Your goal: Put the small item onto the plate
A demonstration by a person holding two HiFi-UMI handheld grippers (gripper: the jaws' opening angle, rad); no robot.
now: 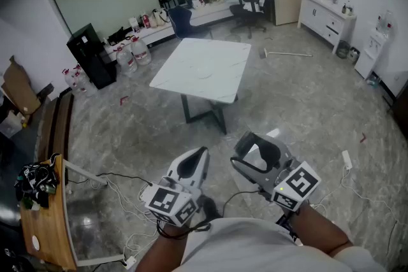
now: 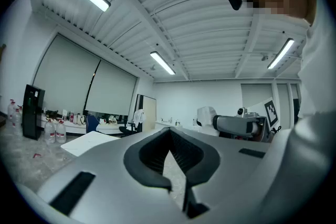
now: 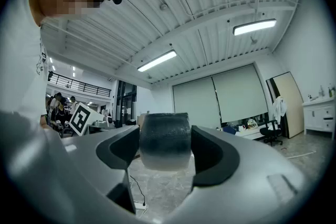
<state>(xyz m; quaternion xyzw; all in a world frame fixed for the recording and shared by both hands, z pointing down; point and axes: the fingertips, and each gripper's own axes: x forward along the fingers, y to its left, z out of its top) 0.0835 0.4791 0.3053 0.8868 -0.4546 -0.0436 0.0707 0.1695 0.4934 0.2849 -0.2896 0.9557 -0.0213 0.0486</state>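
Your right gripper (image 1: 260, 151) has its jaws closed on the small item (image 3: 164, 147). It is a stubby cylinder, dark above and paler toward its base. It sits upright between the two dark pads and fills the gap between them. In the head view it shows as a pale shape between those jaws. Your left gripper (image 2: 169, 132) holds nothing: its jaws meet at the tips, and only floor shows through the narrow slit behind them. You hold both grippers close to your body, side by side above the grey marbled floor (image 1: 306, 105). The white worktop (image 1: 220, 89) stands well apart, ahead of you. On it the plate (image 1: 204, 69) shows only as a faint round outline, white on white.
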